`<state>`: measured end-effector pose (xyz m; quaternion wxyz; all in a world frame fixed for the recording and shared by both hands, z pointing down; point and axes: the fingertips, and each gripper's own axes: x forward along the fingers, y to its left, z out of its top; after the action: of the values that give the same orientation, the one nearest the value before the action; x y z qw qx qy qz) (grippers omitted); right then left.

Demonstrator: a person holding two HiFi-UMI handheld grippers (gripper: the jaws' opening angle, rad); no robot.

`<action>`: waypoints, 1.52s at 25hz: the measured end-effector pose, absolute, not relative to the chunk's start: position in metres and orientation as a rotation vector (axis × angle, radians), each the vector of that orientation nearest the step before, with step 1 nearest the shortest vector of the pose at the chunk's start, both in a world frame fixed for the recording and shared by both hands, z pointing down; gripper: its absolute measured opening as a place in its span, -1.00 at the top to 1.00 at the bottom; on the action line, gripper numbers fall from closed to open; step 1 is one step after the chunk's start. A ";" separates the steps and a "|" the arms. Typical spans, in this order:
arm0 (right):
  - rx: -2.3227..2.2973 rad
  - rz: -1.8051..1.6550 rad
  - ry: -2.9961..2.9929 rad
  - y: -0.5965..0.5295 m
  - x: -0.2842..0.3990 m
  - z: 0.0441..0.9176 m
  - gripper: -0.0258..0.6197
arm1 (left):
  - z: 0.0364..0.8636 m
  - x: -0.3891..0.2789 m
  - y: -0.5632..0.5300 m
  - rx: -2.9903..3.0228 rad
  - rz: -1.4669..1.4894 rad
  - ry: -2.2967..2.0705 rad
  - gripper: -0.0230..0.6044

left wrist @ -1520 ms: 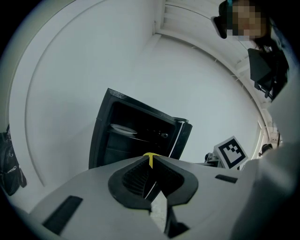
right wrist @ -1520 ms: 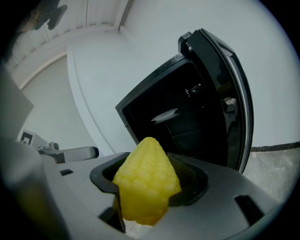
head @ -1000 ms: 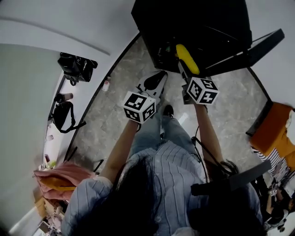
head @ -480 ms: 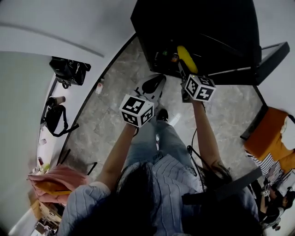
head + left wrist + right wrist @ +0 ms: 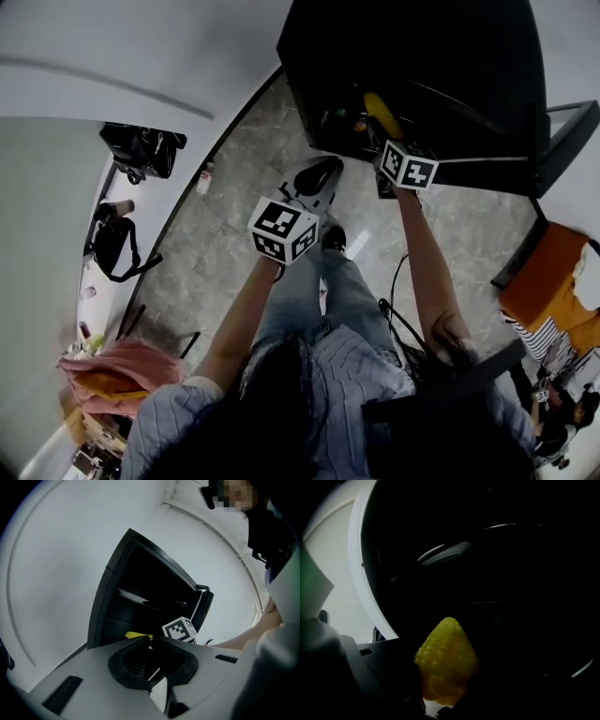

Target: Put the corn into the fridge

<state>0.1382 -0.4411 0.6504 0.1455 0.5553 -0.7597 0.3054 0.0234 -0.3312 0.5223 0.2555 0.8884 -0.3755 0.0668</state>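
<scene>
The yellow corn [image 5: 380, 111] is held at its lower end by my right gripper [image 5: 386, 141], which is shut on it. The cob's tip reaches into the dark opening of the black fridge [image 5: 412, 56], whose door [image 5: 562, 131] stands open to the right. In the right gripper view the corn [image 5: 446, 663] points up between the jaws of my right gripper [image 5: 440, 688], with a pale shelf edge [image 5: 445, 553] deeper inside. My left gripper [image 5: 317, 175] hangs lower left of the fridge, shut and holding nothing. From the left gripper [image 5: 150, 641], a sliver of corn [image 5: 138, 634] shows.
Small items sit on a low fridge shelf [image 5: 342, 120]. Black bags [image 5: 141, 148] lie on a white counter at left. A pink cloth [image 5: 112, 370] is at lower left, and an orange object [image 5: 553, 281] at right. Grey marble floor [image 5: 234, 197] lies in front of the fridge.
My right gripper has carried the corn forward, deeper into the fridge opening. The left gripper has stayed about where it was, still shut.
</scene>
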 end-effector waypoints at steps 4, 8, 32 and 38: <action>1.563 0.849 -2.143 -0.449 0.132 0.668 0.13 | 0.530 0.018 -0.335 2.405 0.192 -1.013 0.82; 1.522 0.787 -2.113 -0.455 0.128 0.679 0.13 | 0.533 0.015 -0.338 2.406 0.195 -1.012 0.82; 1.375 0.446 -2.056 -0.531 0.113 0.687 0.13 | 0.566 -0.004 -0.324 2.353 0.211 -1.027 0.82; 1.331 0.485 -2.004 -0.525 0.121 0.708 0.13 | 0.569 -0.008 -0.321 2.344 0.209 -1.037 0.82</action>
<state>0.1211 -0.5252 0.7076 0.3369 0.5105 -0.7689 0.1862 -0.0079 -0.3208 0.5686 0.2812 0.8746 -0.3871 0.0781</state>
